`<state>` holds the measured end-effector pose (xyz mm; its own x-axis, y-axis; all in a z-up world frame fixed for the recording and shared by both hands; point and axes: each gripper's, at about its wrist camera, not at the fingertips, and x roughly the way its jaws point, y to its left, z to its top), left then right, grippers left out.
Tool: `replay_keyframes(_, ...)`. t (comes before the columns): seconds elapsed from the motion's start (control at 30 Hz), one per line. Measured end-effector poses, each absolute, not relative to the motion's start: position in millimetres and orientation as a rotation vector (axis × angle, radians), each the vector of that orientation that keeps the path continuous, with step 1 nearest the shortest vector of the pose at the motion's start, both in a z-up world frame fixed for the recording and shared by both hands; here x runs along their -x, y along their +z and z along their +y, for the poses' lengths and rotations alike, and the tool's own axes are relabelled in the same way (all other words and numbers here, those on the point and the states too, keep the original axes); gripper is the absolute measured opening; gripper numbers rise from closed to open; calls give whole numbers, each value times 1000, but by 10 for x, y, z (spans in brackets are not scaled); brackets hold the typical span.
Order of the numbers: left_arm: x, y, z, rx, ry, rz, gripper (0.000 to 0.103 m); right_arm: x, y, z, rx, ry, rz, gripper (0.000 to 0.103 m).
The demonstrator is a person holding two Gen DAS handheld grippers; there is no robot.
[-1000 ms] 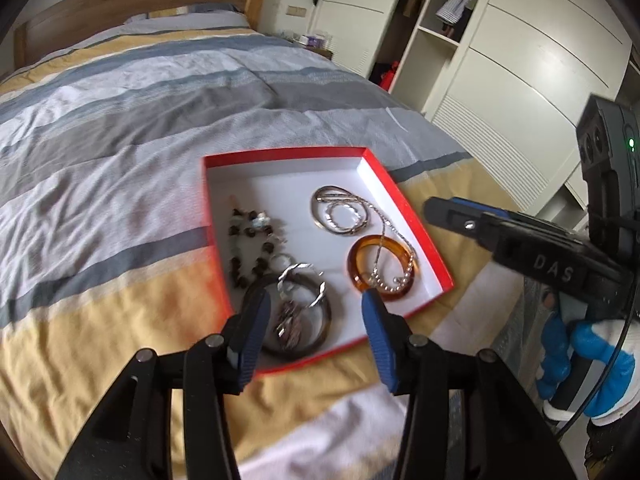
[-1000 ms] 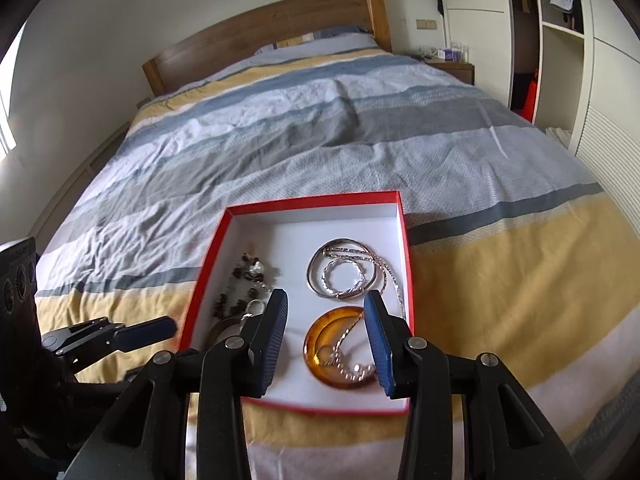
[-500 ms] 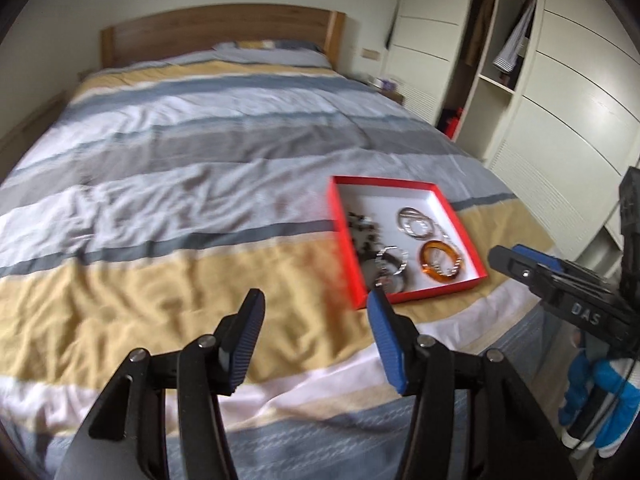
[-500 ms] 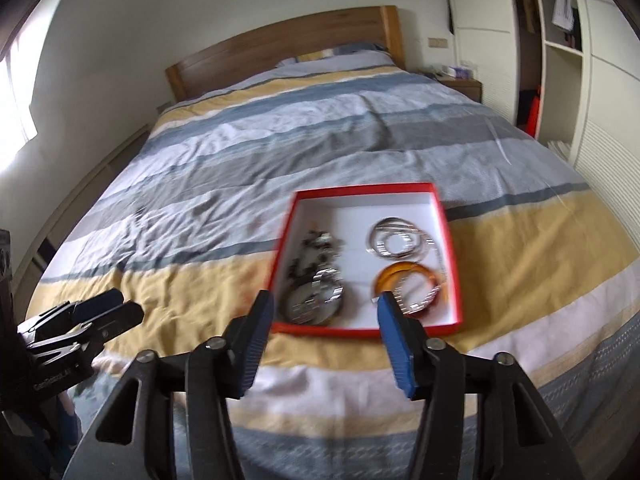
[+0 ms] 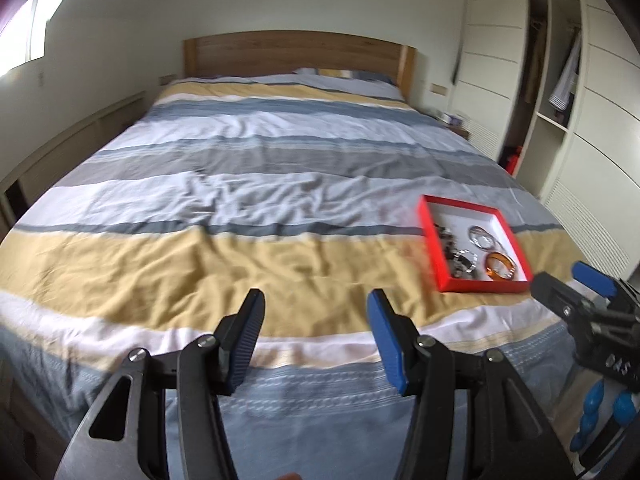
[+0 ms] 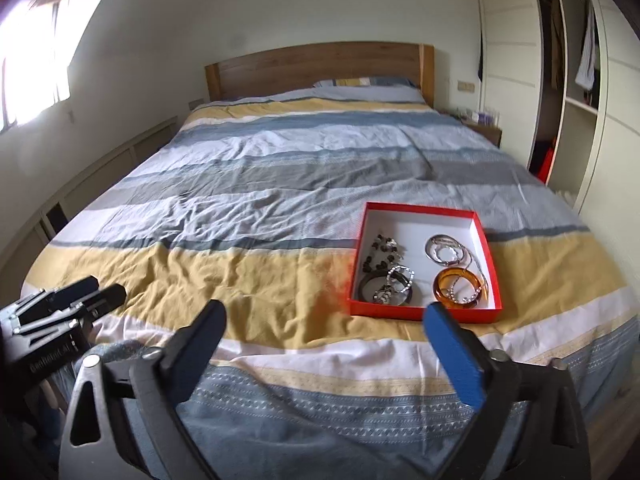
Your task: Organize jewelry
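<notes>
- Left wrist view: the left gripper (image 5: 316,344) hangs over the foot end of the bed (image 5: 248,184), above the yellow and pale stripes of the duvet. Its jaws stand partly apart with nothing between them, just bedding showing through the gap.
- Same view: the red jewelry box (image 5: 432,248) sits on the duvet off to the right, near the bed's right edge and well apart from the left gripper. White inside. I can make out an amber bangle (image 5: 500,266), some silver rings (image 5: 482,238) behind it and a darker clump of beads (image 5: 448,238) on the left side, but it's a bit blurry here.
- Same view: the right gripper (image 5: 568,288) pokes in at the right edge, just past the box's near corner, with a blue-gloved hand (image 5: 608,412) on its handle.
- Right wrist view: the right gripper (image 6: 324,344) has just been opening and its jaws are now spread really wide, holding nothing, only duvet between them.
- Same view: the box (image 6: 424,312) lies beyond the right-hand jaw, flat on the yellow stripe. Much clearer here: dark bead bracelet (image 6: 378,250) at upper left, a black bangle (image 6: 386,286) with a silver chain bracelet (image 6: 400,274) draped on it at lower left, silver bangles (image 6: 442,250) upper right, amber bangle (image 6: 458,288) lower right with a silver chain (image 6: 464,298) across it.
- Same view: the left gripper (image 6: 80,296) shows at the far left edge, well away from the box.
</notes>
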<state>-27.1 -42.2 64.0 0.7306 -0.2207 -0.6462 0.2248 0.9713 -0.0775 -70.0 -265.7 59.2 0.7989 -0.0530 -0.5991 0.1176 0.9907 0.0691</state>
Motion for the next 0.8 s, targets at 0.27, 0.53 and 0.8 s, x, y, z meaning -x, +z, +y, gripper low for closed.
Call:
replay_keyframes(0.27,473,691,-100,29,-170,680,59,893,666,-2376,-39,-74,597,102)
replay_keyframes(0.53,513,684,-147,5,-147,679,60,935,657,-2443,-58,-102,587,102)
replay_keyframes(0.8,344,523,-283,-38,-116,726,60,805,495,-2685,-89,-148,621,102)
